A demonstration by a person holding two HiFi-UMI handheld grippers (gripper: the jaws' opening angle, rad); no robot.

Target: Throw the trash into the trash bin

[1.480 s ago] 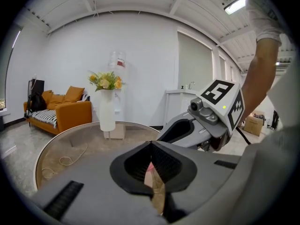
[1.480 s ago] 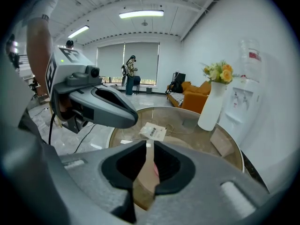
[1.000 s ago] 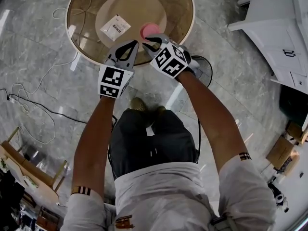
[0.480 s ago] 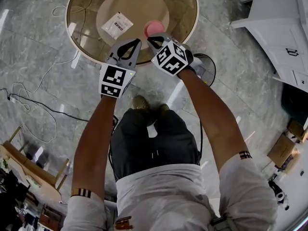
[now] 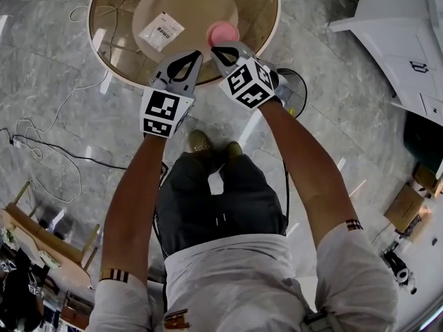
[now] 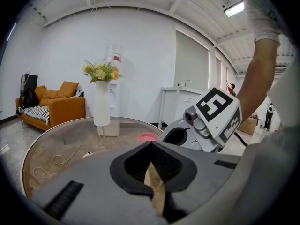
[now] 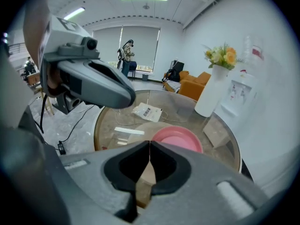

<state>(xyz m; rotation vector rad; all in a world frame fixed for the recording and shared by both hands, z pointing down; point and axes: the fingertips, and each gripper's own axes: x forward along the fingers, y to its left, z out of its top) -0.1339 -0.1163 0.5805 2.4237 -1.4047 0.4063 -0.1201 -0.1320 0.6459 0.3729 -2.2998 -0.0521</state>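
Observation:
A white printed packet (image 5: 161,31) lies on the round glass table (image 5: 266,30), left of a pink dish (image 5: 223,33). In the right gripper view the packet (image 7: 147,112) lies beyond the dish (image 7: 177,138). My right gripper (image 5: 216,49) is shut and holds nothing, its tips (image 7: 150,146) just short of the pink dish. My left gripper (image 5: 194,55) is also shut and holds nothing (image 6: 151,146), close beside the right one at the table's near edge. A round black mesh bin (image 5: 292,95) stands on the floor under my right forearm.
A white vase of flowers (image 6: 101,108) stands on the table's far side, and a loose string (image 6: 56,163) lies on the glass. White cabinets (image 5: 408,40) are at the right, a black cable (image 5: 48,151) and a wooden chair (image 5: 41,241) at the left.
The right gripper's jaws have closed from a small gap to shut, with nothing between them. Both hands have stayed at the table's near edge.

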